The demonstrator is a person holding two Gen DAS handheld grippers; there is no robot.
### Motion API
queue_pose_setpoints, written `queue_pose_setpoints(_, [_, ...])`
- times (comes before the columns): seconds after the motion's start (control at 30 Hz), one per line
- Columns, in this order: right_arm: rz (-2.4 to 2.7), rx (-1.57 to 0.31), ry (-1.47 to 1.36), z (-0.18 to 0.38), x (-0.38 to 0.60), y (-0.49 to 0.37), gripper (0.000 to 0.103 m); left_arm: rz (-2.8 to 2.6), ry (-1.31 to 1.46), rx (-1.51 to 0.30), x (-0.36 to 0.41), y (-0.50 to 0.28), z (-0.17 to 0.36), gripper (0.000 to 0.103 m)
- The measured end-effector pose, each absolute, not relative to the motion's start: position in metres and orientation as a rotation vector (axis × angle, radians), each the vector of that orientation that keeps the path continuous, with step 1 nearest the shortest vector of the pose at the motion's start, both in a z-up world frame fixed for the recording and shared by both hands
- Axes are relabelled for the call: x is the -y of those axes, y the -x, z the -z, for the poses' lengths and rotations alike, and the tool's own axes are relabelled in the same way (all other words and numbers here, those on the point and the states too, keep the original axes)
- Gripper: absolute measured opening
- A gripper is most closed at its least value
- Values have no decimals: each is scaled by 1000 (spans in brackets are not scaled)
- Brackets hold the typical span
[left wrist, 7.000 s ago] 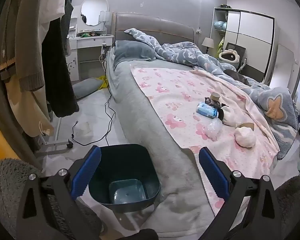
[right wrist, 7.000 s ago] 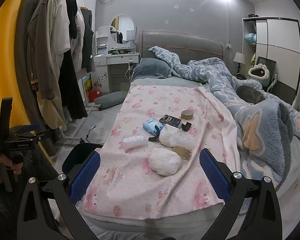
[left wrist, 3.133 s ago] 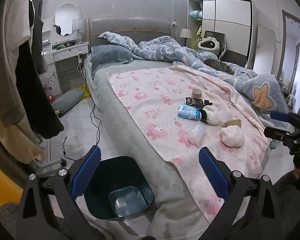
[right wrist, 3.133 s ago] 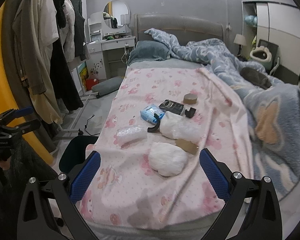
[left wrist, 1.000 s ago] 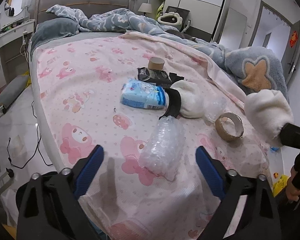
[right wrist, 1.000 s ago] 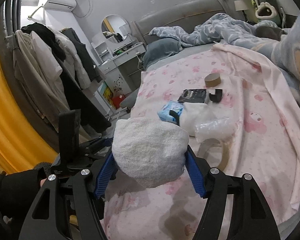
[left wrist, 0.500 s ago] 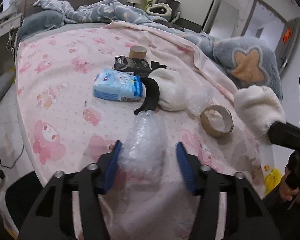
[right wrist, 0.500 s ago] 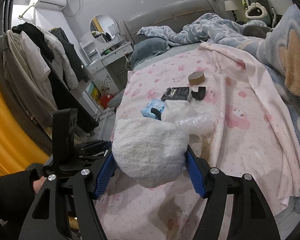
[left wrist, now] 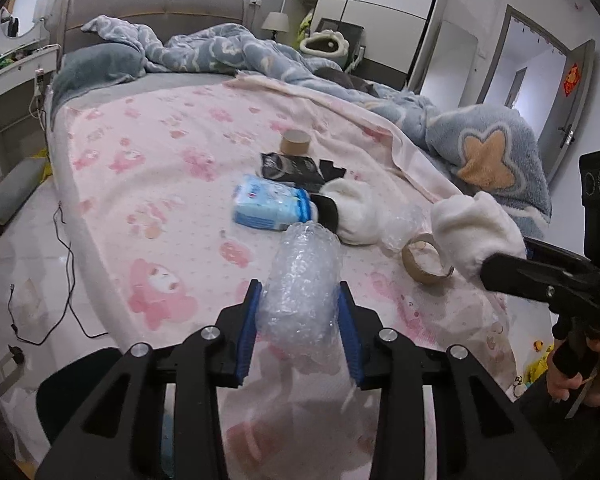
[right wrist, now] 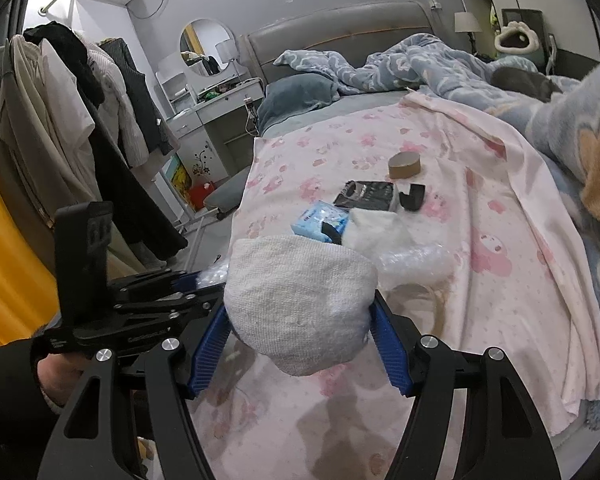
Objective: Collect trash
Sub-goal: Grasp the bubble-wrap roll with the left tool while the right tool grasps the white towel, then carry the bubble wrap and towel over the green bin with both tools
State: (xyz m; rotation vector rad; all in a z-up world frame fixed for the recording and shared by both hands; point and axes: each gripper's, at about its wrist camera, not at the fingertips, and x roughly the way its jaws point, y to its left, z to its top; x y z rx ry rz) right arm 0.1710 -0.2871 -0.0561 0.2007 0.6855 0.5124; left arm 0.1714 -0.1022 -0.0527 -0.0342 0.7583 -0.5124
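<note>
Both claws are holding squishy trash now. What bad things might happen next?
The bubble wrap is soft and slippery, so it might slide out of the left gripper on the way to the bin. The white wad bulges well past the right gripper, so it could work loose. The two grippers sit close together at the bed's edge and could bump, and the tape ring nearby might get knocked off.

Left gripper point(left wrist: 299, 312) and right gripper point(right wrist: 300, 320) both clamped on loads — raised side by side over the bed
</note>
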Motion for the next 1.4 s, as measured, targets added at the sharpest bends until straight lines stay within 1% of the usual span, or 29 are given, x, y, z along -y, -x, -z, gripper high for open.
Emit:
queue_pose_setpoints(0.17, [-514, -681, -190, 47, 264, -175, 69, 489, 36, -751, 79, -163, 48, 40])
queue_pose_setpoints(0.4, [-579, -707, -127, 38, 206, -183, 69, 387, 85, -768, 27, -159, 47, 40])
queue_pose_setpoints(0.73, [-665, -746, -78, 34, 135, -192, 69, 221, 108, -834, -41, -158, 63, 40])
queue_pose_setpoints(1.0, [-696, -804, -40, 42, 88, -200, 69, 153, 134, -889, -82, -153, 82, 40])
queue_pose_setpoints(1.4, [-740, -879, 2, 60, 35, -210, 69, 128, 195, -1113, -120, -146, 132, 40])
